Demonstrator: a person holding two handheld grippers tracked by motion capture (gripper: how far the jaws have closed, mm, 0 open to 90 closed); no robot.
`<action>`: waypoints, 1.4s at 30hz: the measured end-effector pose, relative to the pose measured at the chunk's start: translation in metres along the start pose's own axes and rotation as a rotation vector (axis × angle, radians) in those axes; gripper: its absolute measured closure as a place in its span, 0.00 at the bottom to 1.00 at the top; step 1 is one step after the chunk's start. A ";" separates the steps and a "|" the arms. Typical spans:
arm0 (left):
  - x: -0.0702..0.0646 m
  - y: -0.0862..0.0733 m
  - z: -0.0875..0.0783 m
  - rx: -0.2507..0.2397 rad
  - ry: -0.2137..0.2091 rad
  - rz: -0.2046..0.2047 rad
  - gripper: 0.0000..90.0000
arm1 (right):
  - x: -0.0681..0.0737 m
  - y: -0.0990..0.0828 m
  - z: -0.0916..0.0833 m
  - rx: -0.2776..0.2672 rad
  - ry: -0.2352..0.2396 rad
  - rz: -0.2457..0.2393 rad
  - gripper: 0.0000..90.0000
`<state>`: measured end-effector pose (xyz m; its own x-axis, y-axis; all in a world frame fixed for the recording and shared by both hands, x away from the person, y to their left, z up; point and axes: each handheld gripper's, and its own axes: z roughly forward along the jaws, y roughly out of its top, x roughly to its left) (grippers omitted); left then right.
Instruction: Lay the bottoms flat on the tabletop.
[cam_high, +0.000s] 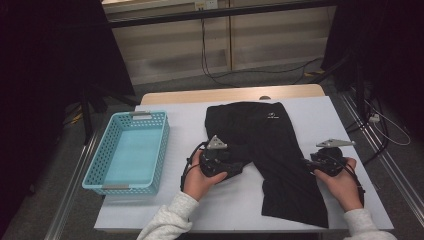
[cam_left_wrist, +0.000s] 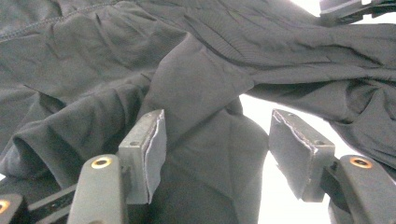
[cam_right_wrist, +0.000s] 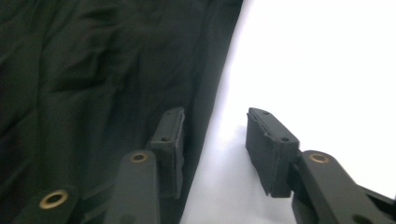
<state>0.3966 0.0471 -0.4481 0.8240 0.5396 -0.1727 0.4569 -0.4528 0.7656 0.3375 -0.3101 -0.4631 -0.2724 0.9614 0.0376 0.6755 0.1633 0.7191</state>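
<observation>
From the high view, a pair of black shorts (cam_high: 265, 150) is lying spread on a white table (cam_high: 350, 125), with a light blue basket (cam_high: 131, 151) sitting well apart at the left. The left gripper (cam_high: 235, 165) is resting on the shorts' left leg; the right gripper (cam_high: 312, 165) is sitting at the edge of the right leg.

In the left gripper view, the left gripper (cam_left_wrist: 217, 140) is standing open, a raised fold of the shorts (cam_left_wrist: 201, 93) lying between the jaws, the pads not pressing it.

In the right gripper view, the right gripper (cam_right_wrist: 215, 140) is standing open, one jaw lying over the hem of the shorts (cam_right_wrist: 93, 93), the other over bare table (cam_right_wrist: 317, 70).
</observation>
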 end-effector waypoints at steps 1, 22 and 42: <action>0.000 0.000 0.000 -0.001 -0.003 -0.002 0.42 | 0.000 0.000 0.001 -0.001 0.008 0.001 0.67; 0.002 0.001 -0.005 -0.022 -0.003 -0.003 0.42 | -0.027 0.015 0.017 -0.025 -0.040 0.027 0.98; 0.001 -0.004 -0.003 0.009 0.047 0.020 0.40 | 0.061 -0.015 -0.039 -0.110 0.150 -0.120 0.52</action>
<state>0.3949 0.0521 -0.4491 0.8165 0.5628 -0.1284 0.4438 -0.4698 0.7631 0.2843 -0.2625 -0.4443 -0.4507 0.8916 0.0436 0.5556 0.2419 0.7955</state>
